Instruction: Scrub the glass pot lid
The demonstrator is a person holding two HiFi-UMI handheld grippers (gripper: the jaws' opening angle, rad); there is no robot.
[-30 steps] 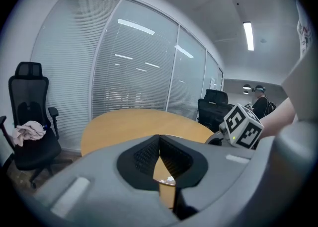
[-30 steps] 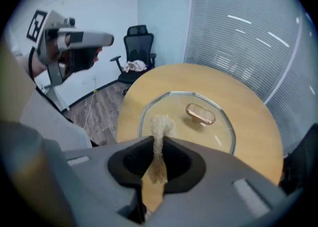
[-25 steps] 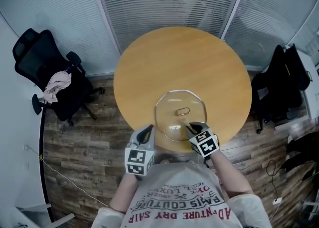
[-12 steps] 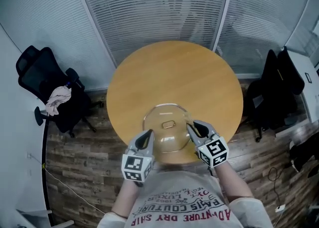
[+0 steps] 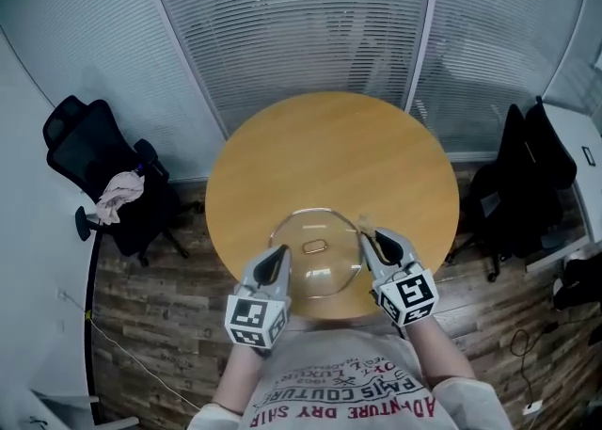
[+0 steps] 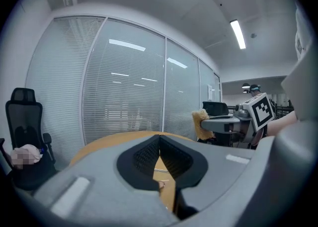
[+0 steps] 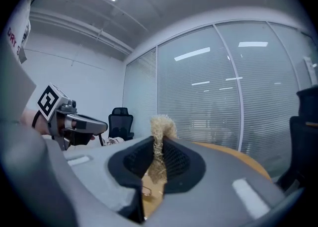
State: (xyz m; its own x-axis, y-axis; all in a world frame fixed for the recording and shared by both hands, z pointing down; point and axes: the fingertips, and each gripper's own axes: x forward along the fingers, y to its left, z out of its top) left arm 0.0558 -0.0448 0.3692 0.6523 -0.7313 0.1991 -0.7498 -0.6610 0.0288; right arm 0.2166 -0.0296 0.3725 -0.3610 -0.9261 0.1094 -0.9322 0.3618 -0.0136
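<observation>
My shirt point(image 5: 344, 398) bore red print, upside down from the head view; I read "COUTUR" and "DRY".

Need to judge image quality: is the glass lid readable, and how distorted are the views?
Head view: evenly lit, sharp, but the lid is see-through, only rim and handle stand out against the table. Left gripper view: heavy fisheye bending, dark corners, bright ceiling light. Right gripper view: same bending, scrubber between the jaws sharp.

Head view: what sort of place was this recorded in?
Most likely an office meeting room: blind-covered glass partitions along the far side, a black swivel office chair at the left, and a round wooden table on wood-plank flooring.
</observation>
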